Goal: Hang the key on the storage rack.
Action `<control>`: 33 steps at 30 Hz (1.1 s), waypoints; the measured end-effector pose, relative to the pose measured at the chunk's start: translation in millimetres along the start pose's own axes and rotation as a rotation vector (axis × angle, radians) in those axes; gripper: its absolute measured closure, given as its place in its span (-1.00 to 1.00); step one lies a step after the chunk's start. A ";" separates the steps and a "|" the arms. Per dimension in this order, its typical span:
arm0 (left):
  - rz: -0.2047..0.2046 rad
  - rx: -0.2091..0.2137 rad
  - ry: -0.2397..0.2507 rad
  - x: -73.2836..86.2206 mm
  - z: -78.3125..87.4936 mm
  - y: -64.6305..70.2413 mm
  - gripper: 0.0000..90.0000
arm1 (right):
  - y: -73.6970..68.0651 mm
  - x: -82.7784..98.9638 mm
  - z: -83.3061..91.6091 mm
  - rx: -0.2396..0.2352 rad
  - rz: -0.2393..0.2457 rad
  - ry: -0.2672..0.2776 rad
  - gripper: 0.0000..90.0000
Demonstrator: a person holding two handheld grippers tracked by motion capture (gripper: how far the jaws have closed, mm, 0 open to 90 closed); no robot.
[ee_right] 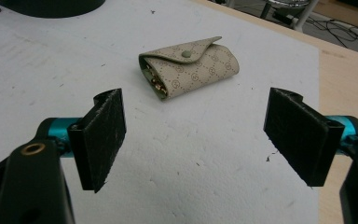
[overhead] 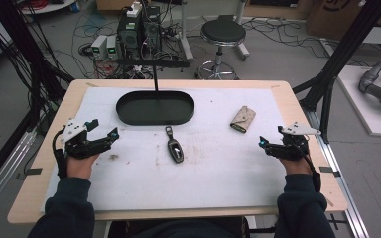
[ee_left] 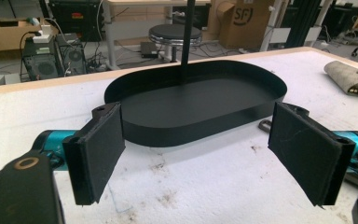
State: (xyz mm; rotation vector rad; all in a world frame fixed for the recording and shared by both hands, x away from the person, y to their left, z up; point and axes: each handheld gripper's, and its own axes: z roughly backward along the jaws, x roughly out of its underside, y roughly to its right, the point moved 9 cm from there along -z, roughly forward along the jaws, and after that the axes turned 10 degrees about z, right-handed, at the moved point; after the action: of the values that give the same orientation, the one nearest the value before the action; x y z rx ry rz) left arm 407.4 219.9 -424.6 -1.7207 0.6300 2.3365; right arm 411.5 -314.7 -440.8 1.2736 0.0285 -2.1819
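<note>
Key pouch (ee_right: pixel 190 66): soft, beige, monogrammed, folded.

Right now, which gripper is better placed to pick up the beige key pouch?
The right gripper. The beige key pouch lies just ahead of its open jaws, with nothing between. The left gripper faces the black tray, across the table from the pouch.

- Left gripper (overhead: pixel 104 130), jaws wide apart, nothing between them; bare white foam mat (overhead: pixel 218 173) ahead up to the black oval metal tray (ee_left: pixel 191 126).
- Thin black upright rod (ee_left: pixel 186 42) rises at the tray's far side, blocking a straight pass over it.
- Black car key fob (overhead: pixel 174 148) lies mid-mat, just in front of the tray, well apart from both grippers.
- Right gripper (overhead: pixel 272 140), jaws spread; open mat between them and the beige patterned key pouch (ee_right: pixel 191 67).
</note>
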 end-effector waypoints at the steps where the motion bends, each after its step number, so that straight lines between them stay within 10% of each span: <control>1: 0.001 -0.002 -0.003 0.2 -0.3 0.5 -0.58 | -0.1 0.1 -0.3 0.000 -0.005 -0.001 -0.53; 11: -0.004 0.025 -0.025 -0.6 -5.3 15.3 -0.56 | 3.0 1.3 -1.3 0.000 -0.017 0.003 -0.53; 19: -0.028 0.135 -0.103 9.6 -17.7 58.3 -0.49 | 2.1 1.6 1.1 0.007 -0.014 0.004 -0.53; 33: -0.013 0.180 -0.303 53.8 -60.3 120.1 -0.27 | -3.5 -5.0 -0.3 -0.003 0.008 0.015 -0.52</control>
State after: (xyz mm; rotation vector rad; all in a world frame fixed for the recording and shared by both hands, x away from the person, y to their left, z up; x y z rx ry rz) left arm 397.1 80.4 -462.0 -1.2590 0.7422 2.3808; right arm 411.7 -309.3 -437.9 1.2865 0.0330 -2.1650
